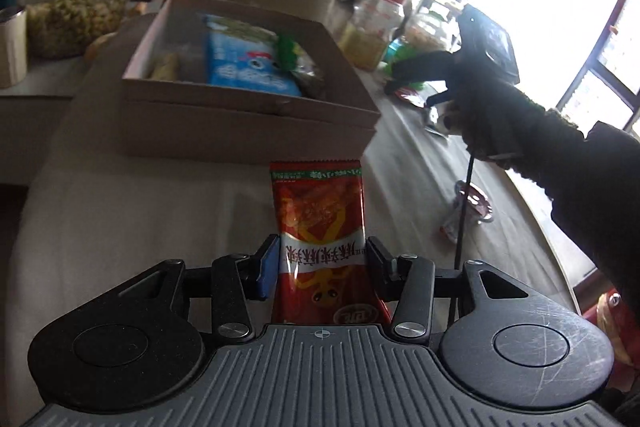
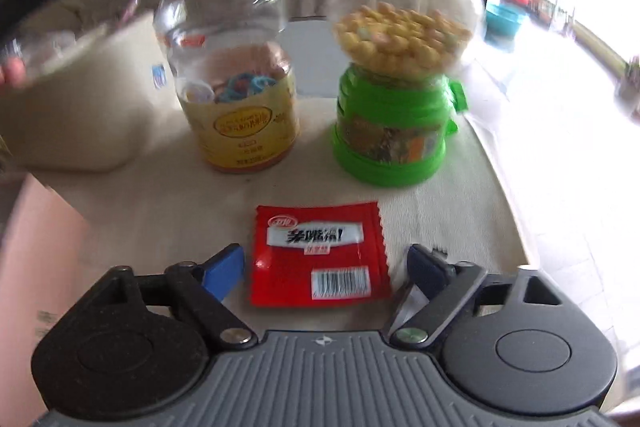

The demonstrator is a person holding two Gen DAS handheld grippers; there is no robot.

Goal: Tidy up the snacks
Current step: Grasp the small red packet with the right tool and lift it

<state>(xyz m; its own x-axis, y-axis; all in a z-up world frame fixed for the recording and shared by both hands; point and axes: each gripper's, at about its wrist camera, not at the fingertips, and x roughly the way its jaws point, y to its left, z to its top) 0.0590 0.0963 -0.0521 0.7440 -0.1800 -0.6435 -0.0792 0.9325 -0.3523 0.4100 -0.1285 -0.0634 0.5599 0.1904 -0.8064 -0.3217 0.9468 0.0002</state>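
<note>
Two packets in play, one per gripper. Left gripper (image 1: 322, 263): fingers (image 1: 267, 265) clamped on long red snack packet (image 1: 318, 227), pads pressing both side edges, packet sticking forward toward open cardboard box (image 1: 248, 131). Box already carrying blue packet (image 1: 244, 63) plus smaller items; free room looks to be on left side beside it. Should clear near wall of box before lowering, then release low so packet lies flat rather than propped on blue one. Clamped on edges only, so likely floppy: avoid fast swings.

Right gripper (image 2: 324, 267): fingers (image 2: 224, 269) apart, straddling small flat red sachet (image 2: 320, 255) on tabletop (image 2: 160, 211), pads not touching it yet. Sachet thin and flat: tips need pressing down to cloth before closing, else pads slide over. Red-lidded jar (image 2: 234, 67) and green candy dispenser (image 2: 396, 87) just beyond: keep approach short, no forward push.
</note>
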